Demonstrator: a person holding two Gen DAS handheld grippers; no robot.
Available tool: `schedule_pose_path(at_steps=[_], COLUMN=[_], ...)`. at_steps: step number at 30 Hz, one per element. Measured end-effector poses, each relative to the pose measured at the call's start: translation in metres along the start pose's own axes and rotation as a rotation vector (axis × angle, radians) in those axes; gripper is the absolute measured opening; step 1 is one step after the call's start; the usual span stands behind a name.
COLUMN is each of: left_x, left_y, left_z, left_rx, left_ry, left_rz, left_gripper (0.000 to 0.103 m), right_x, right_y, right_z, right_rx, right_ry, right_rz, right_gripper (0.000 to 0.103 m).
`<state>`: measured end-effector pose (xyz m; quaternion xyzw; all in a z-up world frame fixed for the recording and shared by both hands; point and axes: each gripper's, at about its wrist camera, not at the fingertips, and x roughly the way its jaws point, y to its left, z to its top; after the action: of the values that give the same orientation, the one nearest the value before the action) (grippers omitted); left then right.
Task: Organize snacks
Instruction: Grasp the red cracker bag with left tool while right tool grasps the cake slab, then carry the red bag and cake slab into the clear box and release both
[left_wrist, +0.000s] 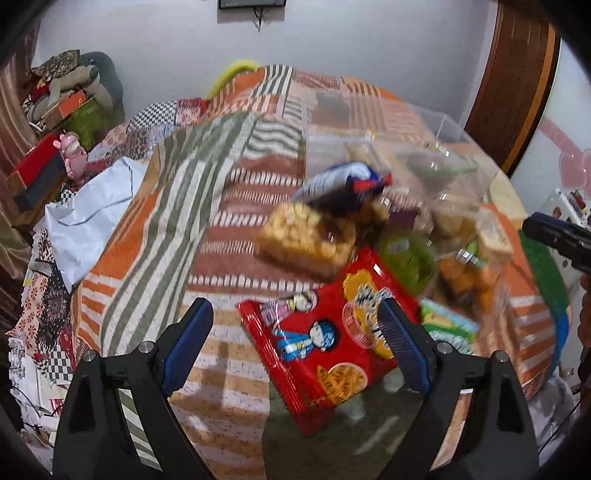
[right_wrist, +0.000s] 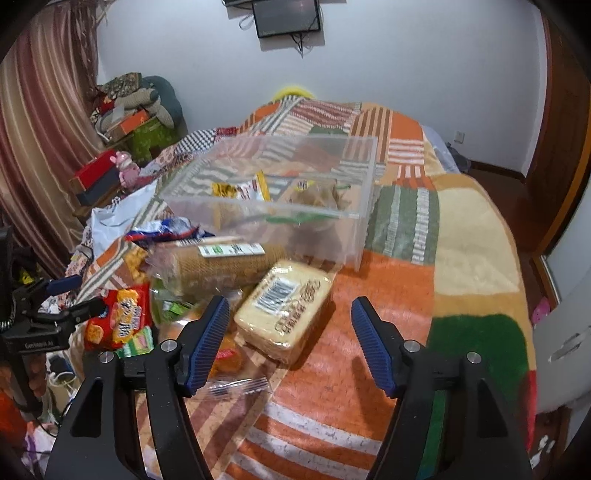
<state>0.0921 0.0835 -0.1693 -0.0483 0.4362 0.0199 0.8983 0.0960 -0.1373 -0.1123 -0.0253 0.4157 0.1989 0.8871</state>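
A pile of snacks lies on a patchwork bedspread. In the left wrist view my left gripper (left_wrist: 299, 332) is open, with a red snack bag (left_wrist: 325, 350) lying between its fingers; a pack of yellow biscuits (left_wrist: 306, 236) lies beyond it. In the right wrist view my right gripper (right_wrist: 290, 343) is open just short of a pale wafer pack (right_wrist: 284, 306). A long brown biscuit roll (right_wrist: 221, 266) and the red bag (right_wrist: 118, 317) lie to its left. A clear plastic box (right_wrist: 280, 192) behind them holds a few packets. The left gripper (right_wrist: 74, 295) shows at the left edge.
The bedspread (right_wrist: 406, 258) stretches right and forward of the pile. A white plastic bag (left_wrist: 92, 206) lies left of the snacks. Boxes and a pink toy (left_wrist: 72, 155) clutter the far left by the curtain. A door (right_wrist: 554, 147) stands at right.
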Motion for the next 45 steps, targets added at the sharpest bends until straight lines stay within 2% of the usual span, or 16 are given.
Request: schedule_pose_path(at_steps=[5,7,10,13,17,22,23,24,25,28,30,34,35,37,39,45], left_x=[0.019,0.024,0.03,0.039,0.046,0.049,0.049,0.048,0.047,0.04,0.036,0.028,0.024,0.016,0.008,-0.011], left_y=[-0.001,-0.002,-0.008,-0.013,-0.018,-0.019,-0.019,-0.018,-0.017,-0.015,-0.012,-0.009,-0.009,-0.008,-0.007,-0.005], left_z=[-0.011,-0.011,-0.01,-0.008,-0.005,-0.007,-0.006,-0.007,-0.007,-0.007,-0.007,-0.006,-0.006,-0.004,0.0,0.012], left_rx=[-0.02,-0.04,-0.037,-0.042,-0.046,-0.033,-0.031,-0.032,-0.033,-0.032,-0.046,-0.054,-0.052,-0.054,-0.056,-0.054], left_ry=[0.051,0.048,0.051,0.067,0.066,0.052,0.048,0.04,0.036,0.028,0.027,0.019,0.01,-0.006,-0.022,-0.061], left_rz=[-0.044,-0.076,-0.083,-0.105,-0.099,-0.09,-0.089,-0.085,-0.082,-0.081,-0.093,-0.096,-0.094,-0.099,-0.11,-0.134], left_gripper=[0.092,0.093,0.097,0.099,0.102,0.102,0.101,0.099,0.097,0.082,0.073,0.067,0.058,0.053,0.043,0.031], right_x=[0.02,0.025,0.033,0.04,0.046,0.049,0.049,0.048,0.048,0.04,0.035,0.023,0.021,0.015,0.01,-0.004], right_y=[0.0,0.003,0.008,0.011,0.012,-0.001,-0.003,-0.007,-0.01,-0.019,-0.024,-0.035,-0.037,-0.042,-0.045,-0.05], right_z=[-0.002,-0.002,-0.001,0.0,-0.002,-0.005,-0.005,-0.007,-0.008,-0.013,-0.016,-0.023,-0.024,-0.027,-0.028,-0.026], right_rx=[0.027,0.019,0.008,0.01,0.003,0.033,0.045,0.055,0.06,0.066,0.069,0.08,0.083,0.093,0.102,0.126], right_ry=[0.048,0.057,0.073,0.079,0.078,0.091,0.096,0.104,0.108,0.099,0.093,0.072,0.069,0.063,0.054,0.013], right_rz=[0.016,0.015,0.015,0.016,0.002,0.002,0.011,0.021,0.016,0.008,0.003,-0.013,-0.013,-0.012,-0.013,-0.011], right_gripper=[0.065,0.065,0.065,0.071,0.08,0.079,0.076,0.065,0.062,0.053,0.052,0.052,0.052,0.052,0.052,0.052])
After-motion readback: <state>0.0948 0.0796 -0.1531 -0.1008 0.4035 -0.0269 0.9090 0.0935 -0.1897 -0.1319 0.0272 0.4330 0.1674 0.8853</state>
